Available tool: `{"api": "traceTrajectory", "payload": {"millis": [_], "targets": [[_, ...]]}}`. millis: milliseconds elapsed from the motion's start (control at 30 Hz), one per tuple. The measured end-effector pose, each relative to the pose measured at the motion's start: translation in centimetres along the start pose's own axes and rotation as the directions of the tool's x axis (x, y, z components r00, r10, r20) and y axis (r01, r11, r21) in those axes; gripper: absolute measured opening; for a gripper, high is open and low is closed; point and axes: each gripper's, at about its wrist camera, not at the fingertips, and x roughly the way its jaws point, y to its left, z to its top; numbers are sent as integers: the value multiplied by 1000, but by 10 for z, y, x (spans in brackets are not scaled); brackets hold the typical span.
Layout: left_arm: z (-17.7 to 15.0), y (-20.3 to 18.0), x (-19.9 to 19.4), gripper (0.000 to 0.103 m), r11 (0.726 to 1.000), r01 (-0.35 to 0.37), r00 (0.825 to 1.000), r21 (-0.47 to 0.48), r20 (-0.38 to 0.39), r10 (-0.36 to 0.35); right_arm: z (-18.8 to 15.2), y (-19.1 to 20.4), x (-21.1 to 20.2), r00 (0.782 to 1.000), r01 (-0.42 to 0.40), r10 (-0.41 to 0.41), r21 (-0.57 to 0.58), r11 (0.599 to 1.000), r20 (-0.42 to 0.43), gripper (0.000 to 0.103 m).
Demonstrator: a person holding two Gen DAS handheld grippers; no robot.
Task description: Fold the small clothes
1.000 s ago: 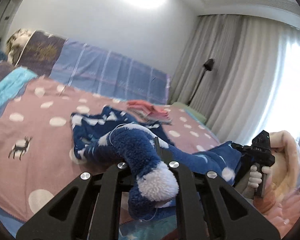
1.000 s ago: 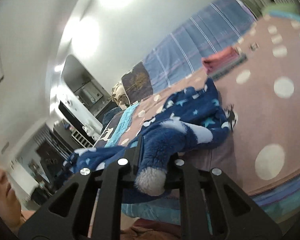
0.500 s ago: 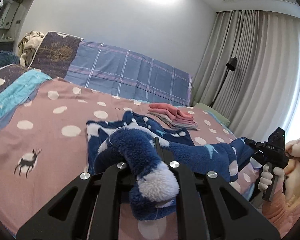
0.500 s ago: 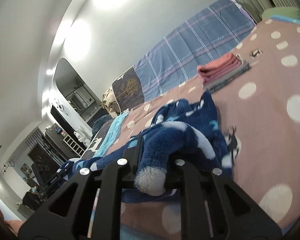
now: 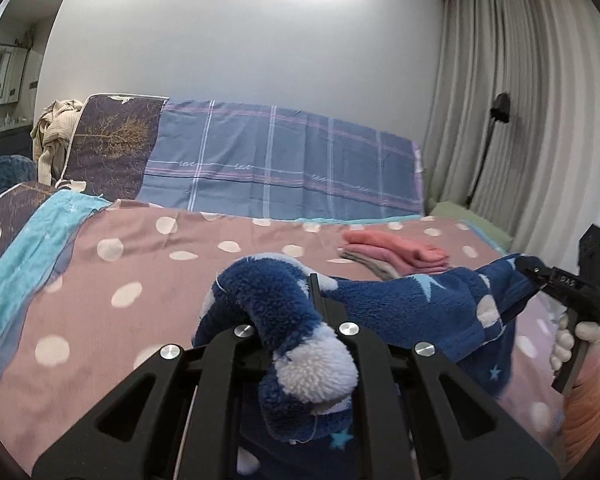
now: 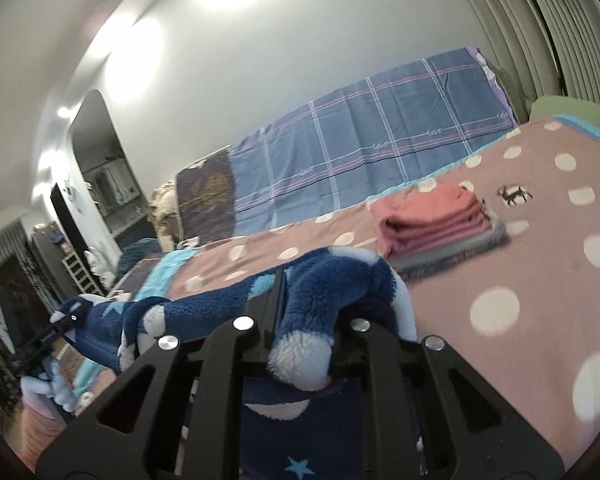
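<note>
A pink polka-dot bed is lying under a blue fleece garment, stretched above it between the left hand-held gripper and right hand-held gripper, each clamping a bunched end. Folded pink clothes are sitting beyond.

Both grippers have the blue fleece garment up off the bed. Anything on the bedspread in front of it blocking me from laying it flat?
Nothing visible does. The blue fleece garment hangs between the left gripper and right gripper; the bedspread ahead is bare. The folded stack sits farther back, right.

Grey wall, pleated curtains, polka-dot bed, floor lamp
</note>
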Motion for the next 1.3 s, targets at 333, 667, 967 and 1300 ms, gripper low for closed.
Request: {"api": "traceTrajectory", "payload": {"millis": [333,667,967,1300], "targets": [[-78,37,188,16,991,-128,922,36,-364,132,-69,-65,177,923,242,-244,-43,969,-297,15],[-78,32,182,17,988,-137,930,67,-334,151,-64,-74,171,939,210,-198,13,978,-280,17],[-78,19,181,18,974,-184,926,132,-308,217,-65,-72,170,935,220,-211,0,975,-283,18],[-72,2,165,23,942,-243,921,232,-250,299,-63,-45,166,913,302,-327,-135,944,-243,21]]}}
